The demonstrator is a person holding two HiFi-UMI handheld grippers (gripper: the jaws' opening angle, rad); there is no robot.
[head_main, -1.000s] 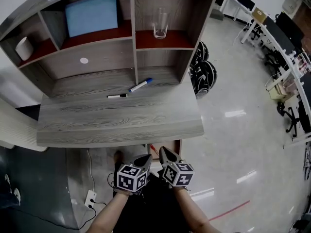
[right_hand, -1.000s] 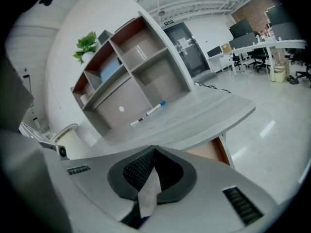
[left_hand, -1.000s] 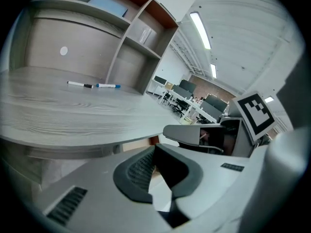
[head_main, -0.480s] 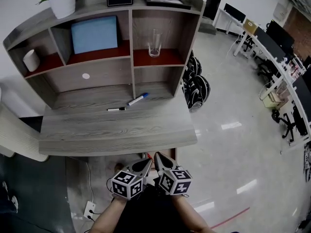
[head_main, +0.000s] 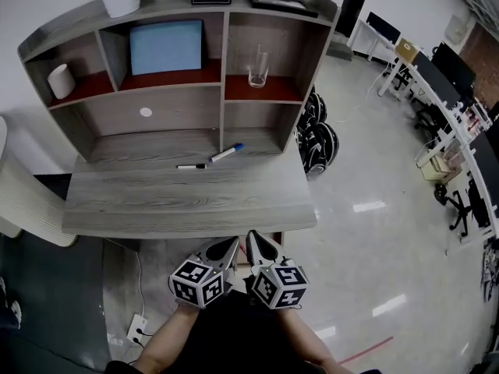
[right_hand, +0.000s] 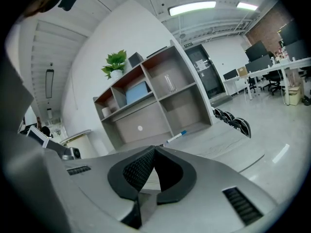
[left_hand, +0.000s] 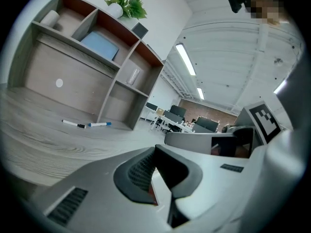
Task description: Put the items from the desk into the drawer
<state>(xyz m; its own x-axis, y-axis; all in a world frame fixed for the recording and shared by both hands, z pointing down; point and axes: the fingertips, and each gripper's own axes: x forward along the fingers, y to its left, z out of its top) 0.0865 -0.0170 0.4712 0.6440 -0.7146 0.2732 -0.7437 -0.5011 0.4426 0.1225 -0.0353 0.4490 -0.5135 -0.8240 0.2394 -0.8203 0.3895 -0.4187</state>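
Grey wood-grain desk (head_main: 187, 201) noted in the head view. Recorded on it, a blue-capped marker (head_main: 226, 153) and a black marker (head_main: 191, 166), lying just beside each other at the foot of the shelf unit (head_main: 222, 92). Found left gripper (head_main: 231, 244) and right gripper (head_main: 251, 236) side by side off the desk's front edge, well apart from both markers, forearms drawn in close to the body. Could not make out the drawer.

Left gripper view: confirmed jaws together, nothing between them, aimed roughly level across the desktop toward both markers far off.

Right gripper view: confirmed jaws together likewise, empty, pointing at the shelf unit with the blue-capped marker beyond the tips.

Judged as the opening approach, with no item lifted yet. Next move judged to call for reaching forward over the desktop, parting one pair of jaws, and closing across a marker's barrel.
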